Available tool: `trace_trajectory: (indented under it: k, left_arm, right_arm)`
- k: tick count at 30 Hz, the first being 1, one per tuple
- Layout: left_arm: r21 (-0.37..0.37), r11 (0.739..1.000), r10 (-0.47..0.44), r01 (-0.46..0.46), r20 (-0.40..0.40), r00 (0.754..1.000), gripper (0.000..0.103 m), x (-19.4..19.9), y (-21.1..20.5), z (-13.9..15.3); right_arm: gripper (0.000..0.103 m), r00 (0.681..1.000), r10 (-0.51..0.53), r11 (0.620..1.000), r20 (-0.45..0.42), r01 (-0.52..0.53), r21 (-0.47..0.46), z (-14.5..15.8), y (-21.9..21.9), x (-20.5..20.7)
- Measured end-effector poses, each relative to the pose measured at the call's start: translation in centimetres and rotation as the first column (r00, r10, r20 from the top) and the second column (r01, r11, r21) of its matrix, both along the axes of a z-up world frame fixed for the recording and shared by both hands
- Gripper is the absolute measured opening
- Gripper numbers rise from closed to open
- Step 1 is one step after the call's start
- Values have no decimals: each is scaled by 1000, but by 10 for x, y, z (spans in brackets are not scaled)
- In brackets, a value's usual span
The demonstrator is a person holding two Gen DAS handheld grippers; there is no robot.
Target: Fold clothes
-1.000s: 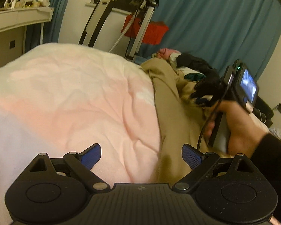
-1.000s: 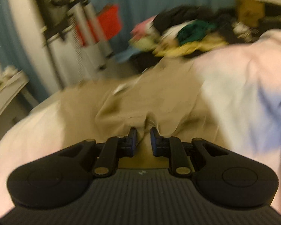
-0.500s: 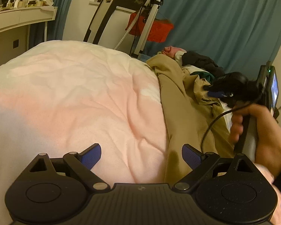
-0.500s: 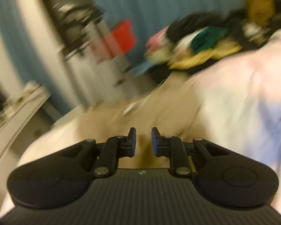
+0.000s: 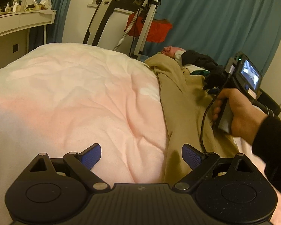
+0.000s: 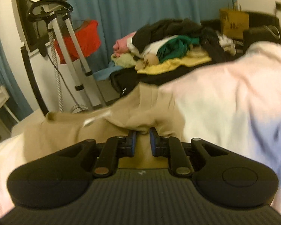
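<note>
A tan garment lies stretched along the right side of the pink bed cover. My left gripper is open and empty, low over the cover beside the garment's near end. In the left wrist view the right gripper is held by a hand over the garment's far part. In the right wrist view the right gripper is nearly shut, with a bunched fold of the tan garment between its blue pads.
A heap of mixed clothes lies beyond the bed's far end. A white stand with a red cloth is by the blue curtain. A white desk stands at the left.
The right gripper swung up and away and has come back down onto the tan garment, bunching a fold. The left gripper has stayed open in place.
</note>
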State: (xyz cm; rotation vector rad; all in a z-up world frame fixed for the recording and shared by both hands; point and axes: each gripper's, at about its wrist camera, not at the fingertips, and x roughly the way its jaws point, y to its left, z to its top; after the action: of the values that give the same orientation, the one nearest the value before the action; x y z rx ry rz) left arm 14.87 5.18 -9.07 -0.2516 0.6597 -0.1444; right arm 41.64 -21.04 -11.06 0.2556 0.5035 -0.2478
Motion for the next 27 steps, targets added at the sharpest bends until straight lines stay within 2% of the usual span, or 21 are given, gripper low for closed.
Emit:
trace_trajectory:
  k: [4, 7, 12, 15, 17, 19, 21, 23, 24, 25, 27]
  left_arm:
    - [17, 1000, -9, 9, 1, 1000, 95, 4, -3, -5]
    - [40, 999, -21, 21, 5, 1000, 95, 5, -8, -5]
    - [67, 996, -58, 57, 10, 998, 95, 0, -12, 1]
    - [133, 988, -87, 79, 50, 995, 95, -10, -18, 13]
    - [174, 980, -109, 93, 84, 990, 95, -22, -22, 24]
    - [200, 974, -130, 106, 110, 985, 95, -38, -25, 34]
    - [213, 970, -139, 115, 105, 985, 95, -55, -28, 42]
    - [209, 969, -152, 128, 101, 983, 95, -76, -30, 52]
    - [201, 970, -162, 137, 110, 981, 95, -87, -31, 57]
    - [187, 971, -171, 149, 112, 979, 95, -97, -31, 62]
    - [160, 972, -192, 173, 111, 975, 95, -117, -32, 69]
  right_arm:
    - [22, 997, -9, 997, 71, 14, -80, 10, -5, 4]
    - [22, 995, 10, 999, 103, -5, -41, 21, -10, -10]
    - [23, 994, 89, 994, 62, -92, 53, 40, -14, -69]
    - [25, 989, 121, 987, 80, -129, 95, 54, -12, -140]
    - [36, 987, 131, 982, 88, -141, 122, 62, -7, -192]
    - [55, 983, 156, 978, 92, -168, 128, 69, 1, -236]
    - [61, 975, 200, 973, 96, -209, 99, 78, 12, -280]
    - [60, 960, 261, 960, 106, -269, 73, 87, 19, -315]
    - [66, 951, 287, 952, 112, -296, 77, 88, 22, -333]
    - [83, 943, 310, 943, 119, -321, 88, 89, 24, -350]
    - [96, 929, 345, 921, 132, -362, 140, 83, 21, -384]
